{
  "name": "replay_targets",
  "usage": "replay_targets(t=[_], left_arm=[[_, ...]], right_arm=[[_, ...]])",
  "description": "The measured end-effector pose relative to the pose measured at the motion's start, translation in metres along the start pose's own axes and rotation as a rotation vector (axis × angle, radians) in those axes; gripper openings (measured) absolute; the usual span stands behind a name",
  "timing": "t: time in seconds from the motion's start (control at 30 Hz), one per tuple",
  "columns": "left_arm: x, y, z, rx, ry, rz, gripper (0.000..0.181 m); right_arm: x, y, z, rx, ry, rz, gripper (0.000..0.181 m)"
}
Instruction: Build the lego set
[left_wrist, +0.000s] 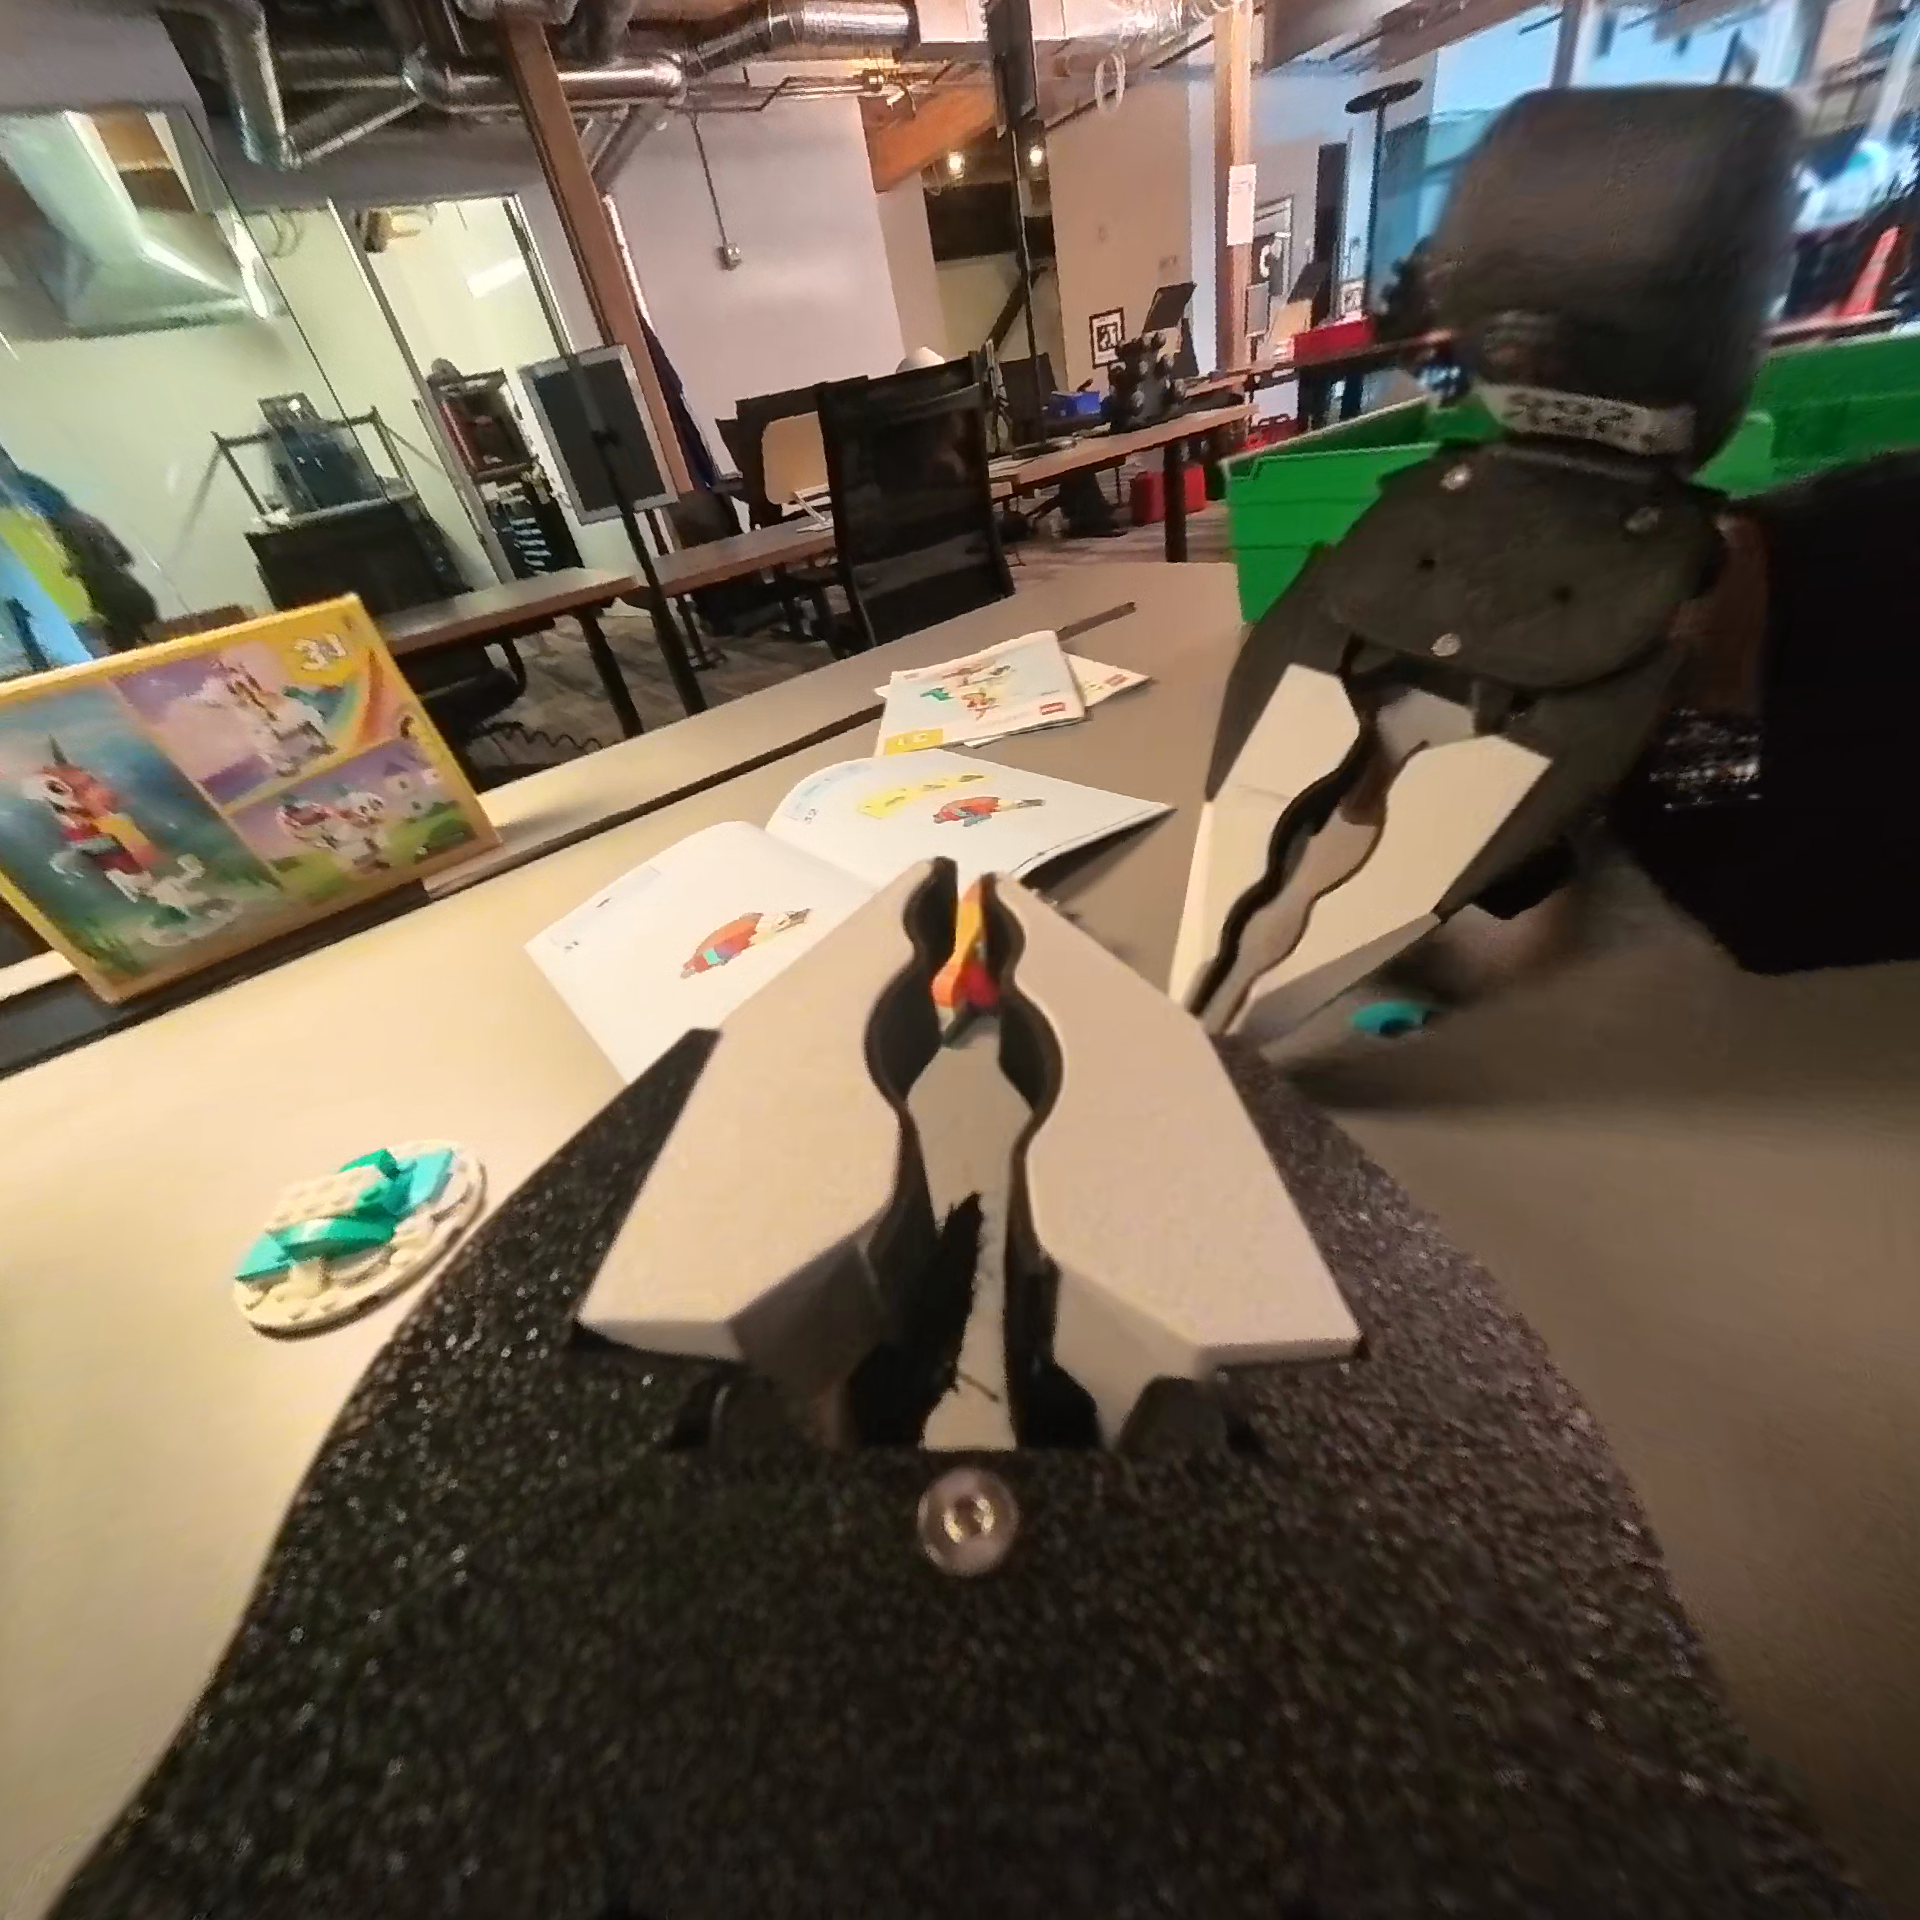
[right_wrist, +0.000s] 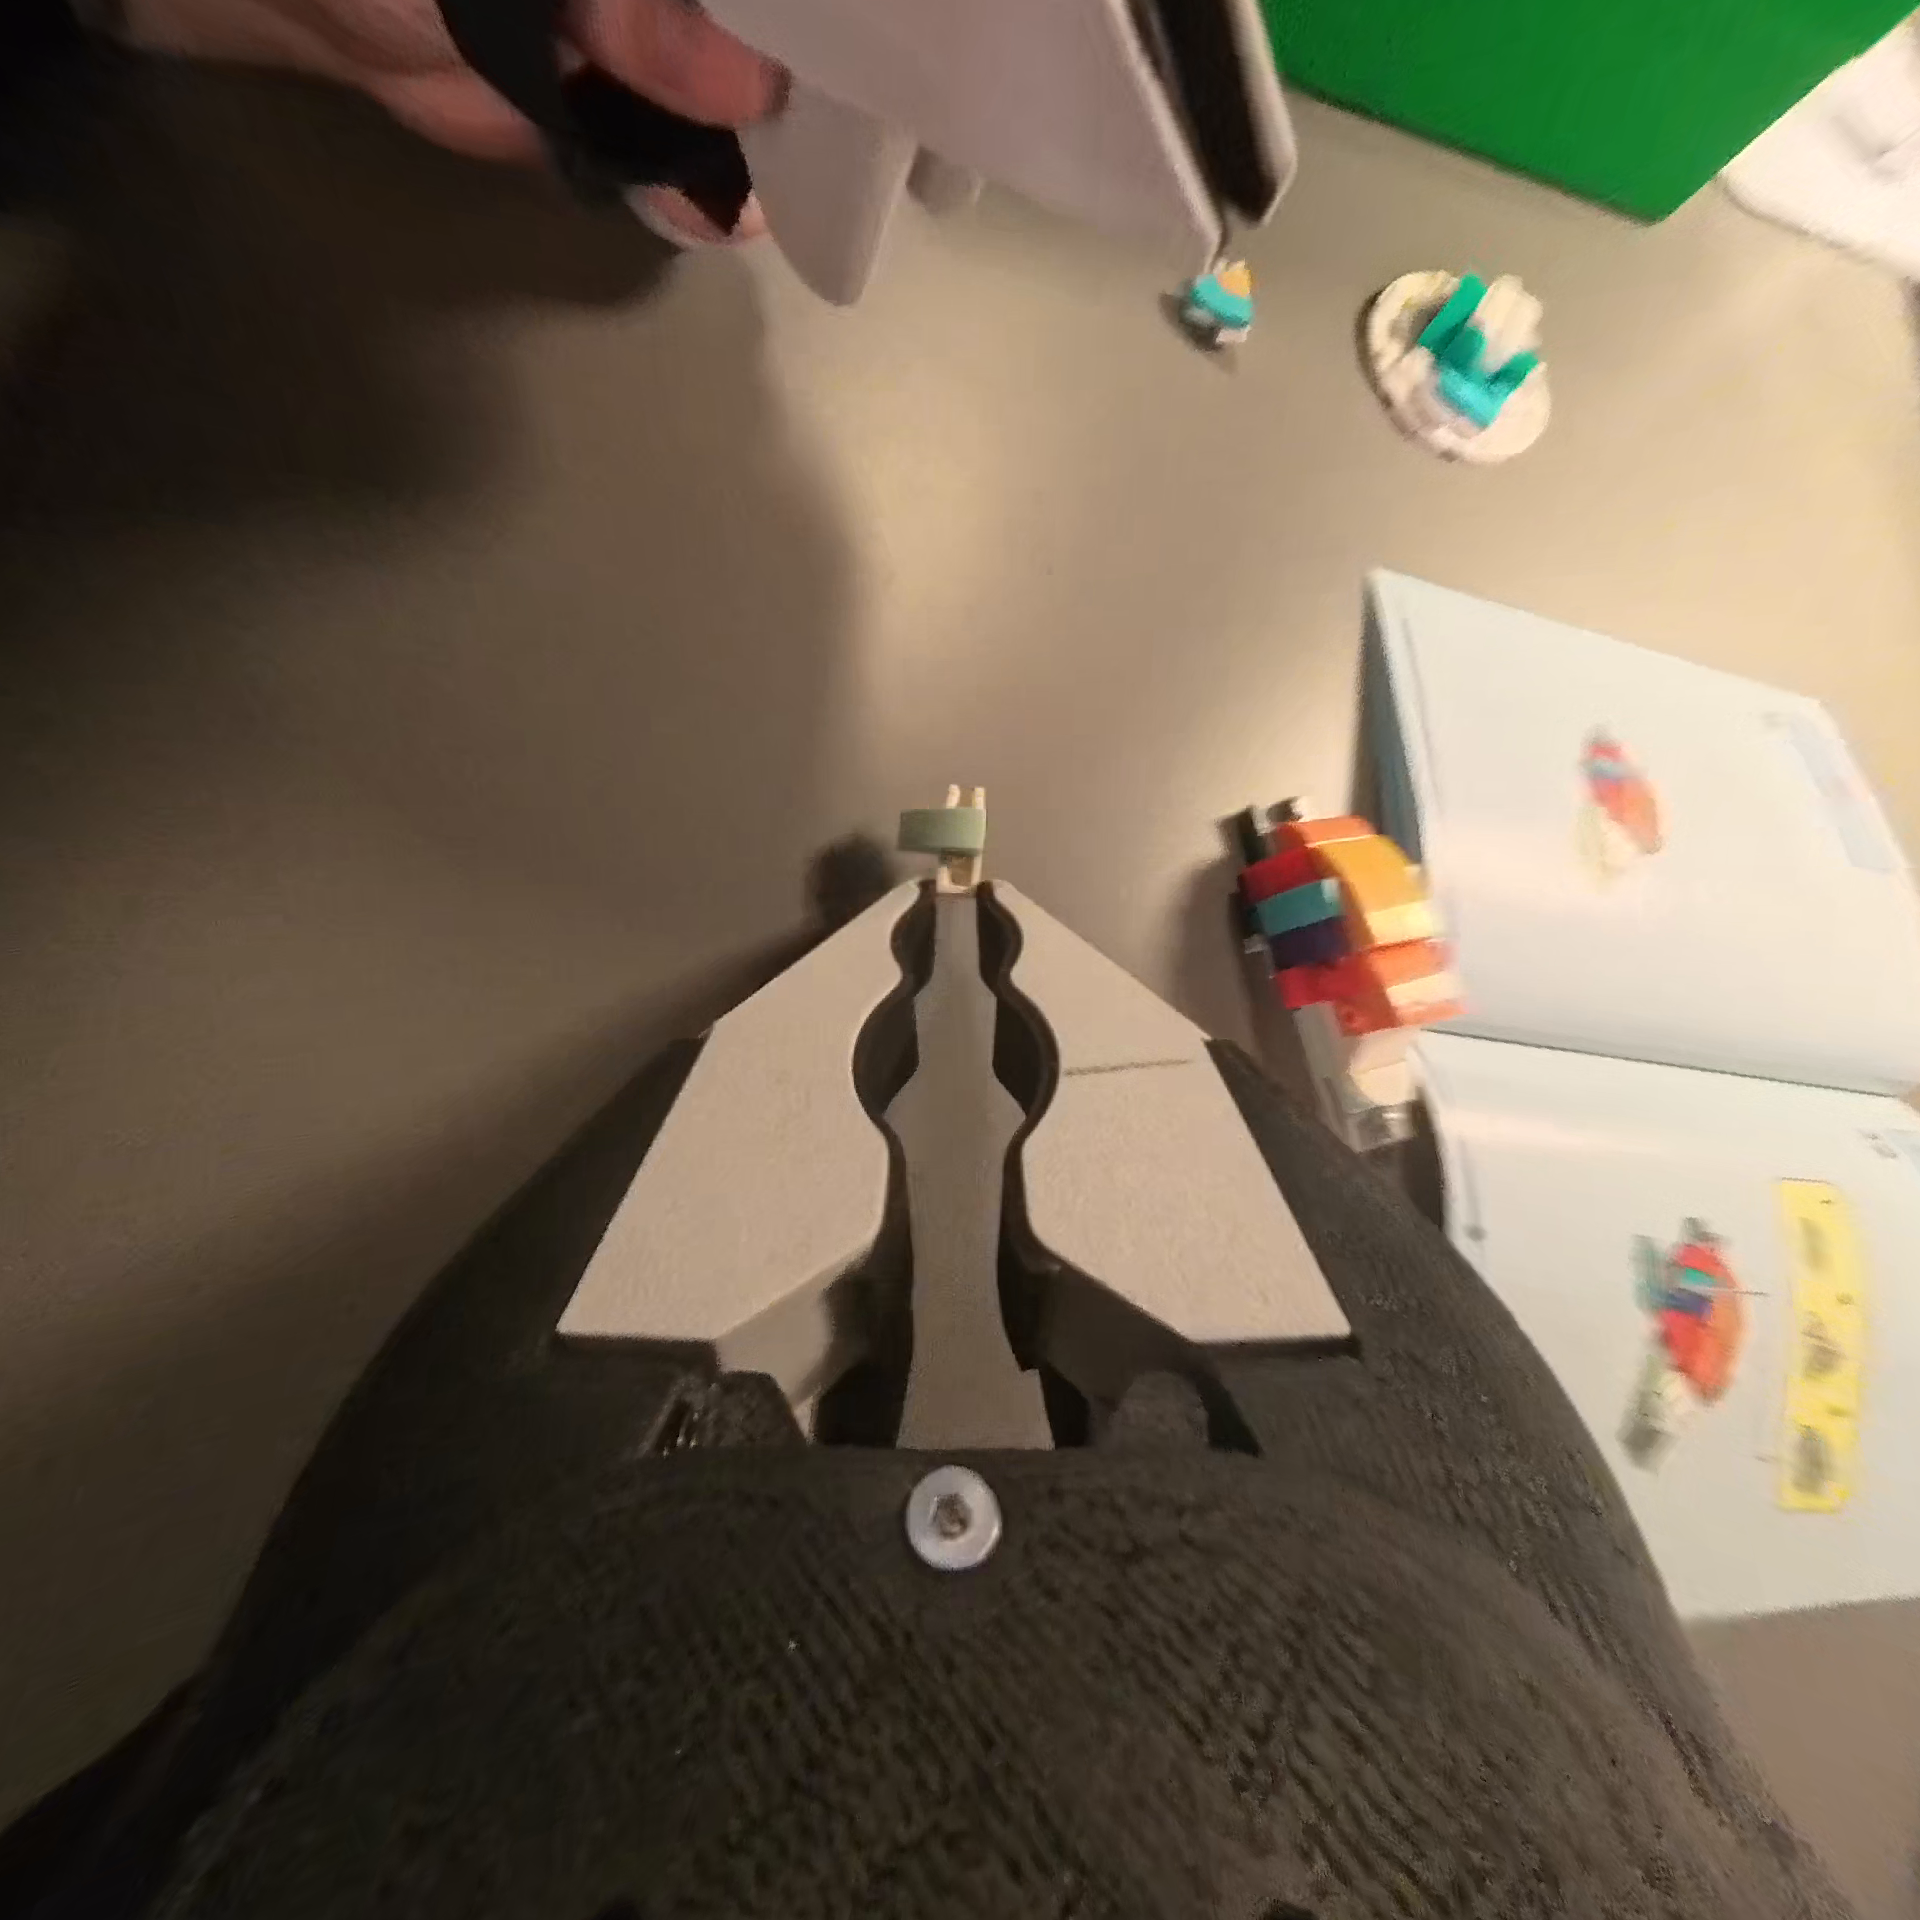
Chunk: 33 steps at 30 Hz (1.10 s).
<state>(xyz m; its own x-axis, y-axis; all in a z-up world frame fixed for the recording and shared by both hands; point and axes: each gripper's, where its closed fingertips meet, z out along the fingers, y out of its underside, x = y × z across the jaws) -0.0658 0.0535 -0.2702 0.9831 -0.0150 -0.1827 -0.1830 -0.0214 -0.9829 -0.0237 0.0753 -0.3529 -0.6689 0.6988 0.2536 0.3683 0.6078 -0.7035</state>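
Held out over the grey table (right_wrist: 468, 675), the right gripper (right_wrist: 961, 883) is seen with its two fingers pressed almost together, and a small lego piece (right_wrist: 940, 831), white with a dull green bit on it, is pinched at the very tips. Just to one side of these fingers, a colourful lego build (right_wrist: 1340, 935) of red, orange, yellow, teal and purple bricks is laid on the table, touching the edge of an open booklet (right_wrist: 1621, 831). The left gripper (left_wrist: 964, 878) is seen with its fingers close together too, with only a thin gap left. An orange and red bit (left_wrist: 966, 966) of lego is seen in that gap, but it cannot be told whether it is pinched there or only seen through the gap. From the right wrist view, a little teal piece (right_wrist: 1210, 296) is seen on the table right by the left gripper's tips, and a hand (right_wrist: 468, 73) is wrapped around that gripper. A round white base (left_wrist: 358, 1236) with teal bricks on top is set on the table near the left gripper. Farther back, a lego box (left_wrist: 229, 790) is stood up at the table's edge, and a closed booklet (left_wrist: 977, 696) is laid flat. A green bin (left_wrist: 1309, 509) is seen behind the right gripper.
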Motion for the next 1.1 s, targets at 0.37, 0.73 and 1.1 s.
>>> replay_targets(t=[0.37, 0.73, 1.1], left_arm=[[0.021, -0.009, 0.011, -0.034, 0.184, -0.191, 0.031], [0.034, -0.020, 0.007, -0.013, 0.161, 0.113, 0.017], [0.037, -0.027, 0.001, 0.034, 0.165, 0.277, 0.005]], right_arm=[[0.038, -0.073, -0.053, 0.071, 0.765, -1.010, 0.007], [0.025, -0.086, -0.059, 0.042, 0.864, -1.317, 0.006], [0.025, -0.079, -0.063, 0.219, 0.667, -0.815, 0.023]])
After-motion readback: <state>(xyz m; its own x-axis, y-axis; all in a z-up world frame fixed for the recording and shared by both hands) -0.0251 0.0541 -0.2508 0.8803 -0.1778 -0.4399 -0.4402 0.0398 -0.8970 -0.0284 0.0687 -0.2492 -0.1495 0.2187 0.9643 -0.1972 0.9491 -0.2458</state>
